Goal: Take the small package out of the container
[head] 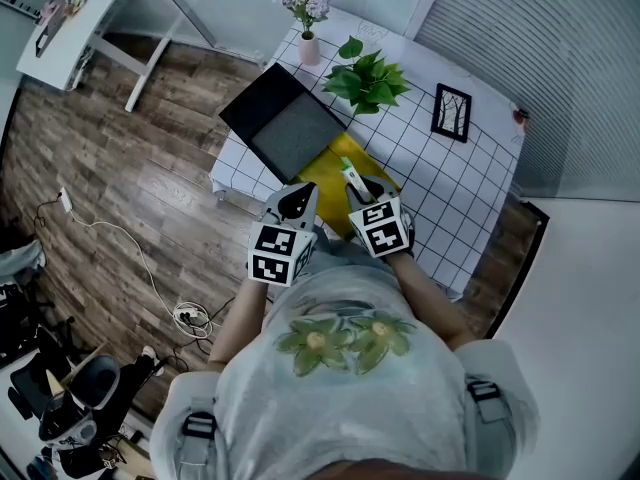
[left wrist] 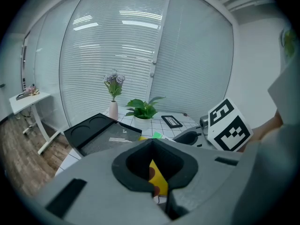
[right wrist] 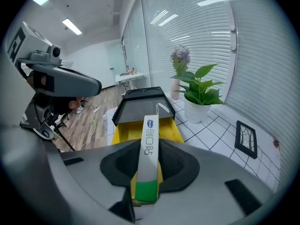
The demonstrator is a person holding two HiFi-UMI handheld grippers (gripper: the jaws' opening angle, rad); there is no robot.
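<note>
The right gripper (right wrist: 146,172) pinches a slim white package with a green end (right wrist: 149,144) between its jaws, holding it lengthwise above the open yellow rectangular container (right wrist: 123,132), which sits on the table with the white grid-patterned cloth (head: 450,188). The left gripper (left wrist: 157,182) hovers beside it with its jaws pressed together on nothing, only a sliver of yellow showing through the gap. Just beyond the container lies a shallow black tray (right wrist: 140,108), with a leafy green potted plant (head: 365,80) farther back.

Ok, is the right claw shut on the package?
Shut on it: the right claw pinches the white-and-green package at its green end.
</note>
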